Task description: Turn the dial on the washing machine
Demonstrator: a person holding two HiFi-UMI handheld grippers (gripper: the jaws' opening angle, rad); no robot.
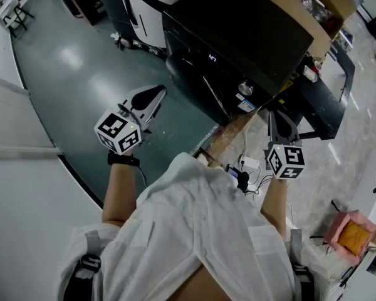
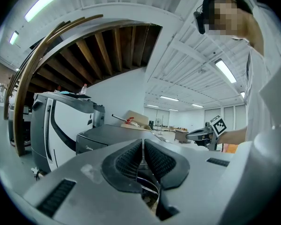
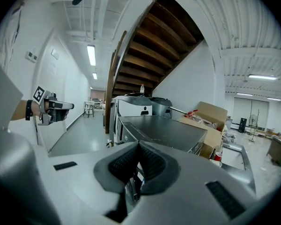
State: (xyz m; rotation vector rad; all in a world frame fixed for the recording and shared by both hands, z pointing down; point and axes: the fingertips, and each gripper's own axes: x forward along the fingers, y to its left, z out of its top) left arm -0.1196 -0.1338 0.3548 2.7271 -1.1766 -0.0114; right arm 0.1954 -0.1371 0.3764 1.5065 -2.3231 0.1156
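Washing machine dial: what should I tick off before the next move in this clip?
1. Dial in sight on the washing machine: ok.
2. Right gripper empty: ok.
3. Its jaws apart enough to take the dial: not ok, they are together.
4. Left gripper empty, jaws together, held aside from the machine: ok.
5. A gripper on the dial: not ok, both are apart from it.
6. Dial's present setting: cannot tell.
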